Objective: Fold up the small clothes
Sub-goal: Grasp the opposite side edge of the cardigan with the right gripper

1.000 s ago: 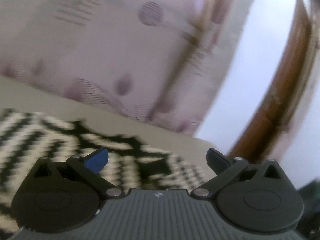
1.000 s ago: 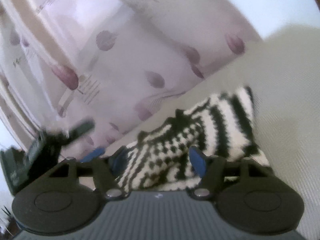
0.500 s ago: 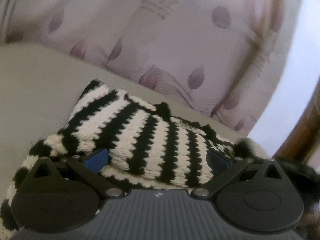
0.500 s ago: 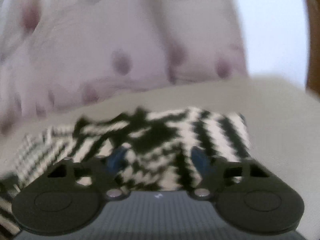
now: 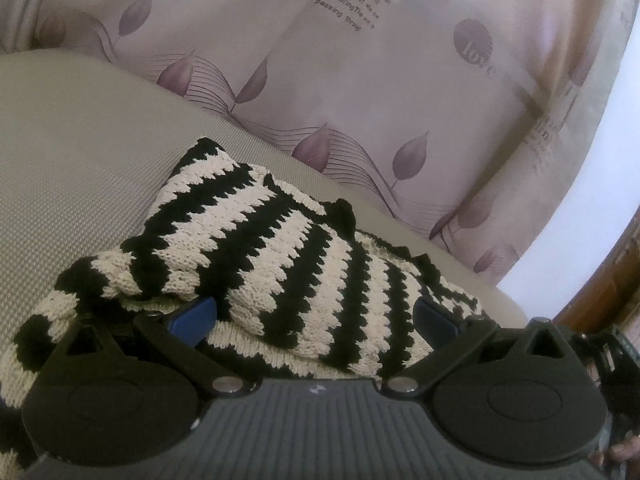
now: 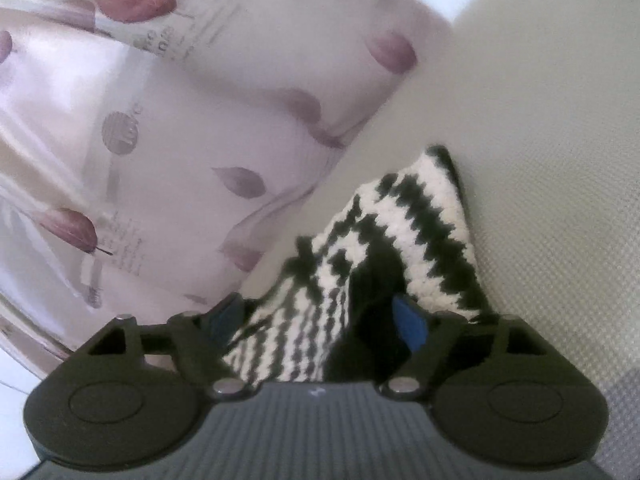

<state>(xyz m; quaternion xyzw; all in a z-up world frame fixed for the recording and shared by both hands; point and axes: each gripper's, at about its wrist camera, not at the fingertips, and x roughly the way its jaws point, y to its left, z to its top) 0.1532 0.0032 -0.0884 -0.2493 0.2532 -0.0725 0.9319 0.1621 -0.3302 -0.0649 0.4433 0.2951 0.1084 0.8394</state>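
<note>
A black-and-white striped knitted garment (image 5: 280, 256) lies bunched on a grey-beige cushioned surface (image 5: 80, 152). My left gripper (image 5: 314, 318) is open, its blue-padded fingers (image 5: 196, 314) wide apart at the garment's near edge, with a fold of knit between them. In the right wrist view the same garment (image 6: 400, 240) rises in a peak. My right gripper (image 6: 320, 320) is open with knit between its fingers (image 6: 408, 322); whether the pads touch the fabric I cannot tell.
A pale curtain (image 5: 360, 80) with purple leaf prints hangs right behind the cushion and also shows in the right wrist view (image 6: 160, 140). A brown wooden frame (image 5: 624, 272) stands at the far right. The cushion (image 6: 560, 160) extends to the right.
Both grippers swung from facing the curtain down onto the garment. The left view has steadied over the knit. The right gripper has turned, and the garment now stands in a peak before it.
</note>
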